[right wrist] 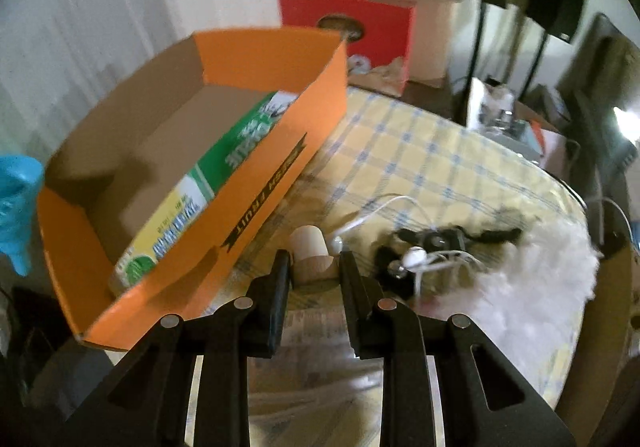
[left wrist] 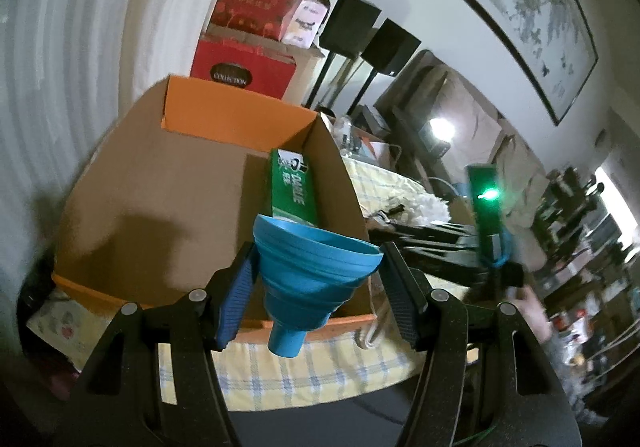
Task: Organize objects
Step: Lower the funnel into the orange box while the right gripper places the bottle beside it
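Left claw [left wrist: 320, 271] grips a blue folding funnel [left wrist: 316, 271] by its wide rim over the near corner of the orange box [left wrist: 240, 115], where a green carton [left wrist: 294, 187] already lies; the soft rim could buckle and slip from the pads, dropping the funnel outside the wall. Right claw [right wrist: 314, 267] is narrowed on a small pale wooden piece [right wrist: 312, 255] just beside the box, near tangled white earphones [right wrist: 416, 259], whose cord might snag. Motion blur hides what the wooden piece is, and the fluffy white thing [right wrist: 532, 287] stays unclear.
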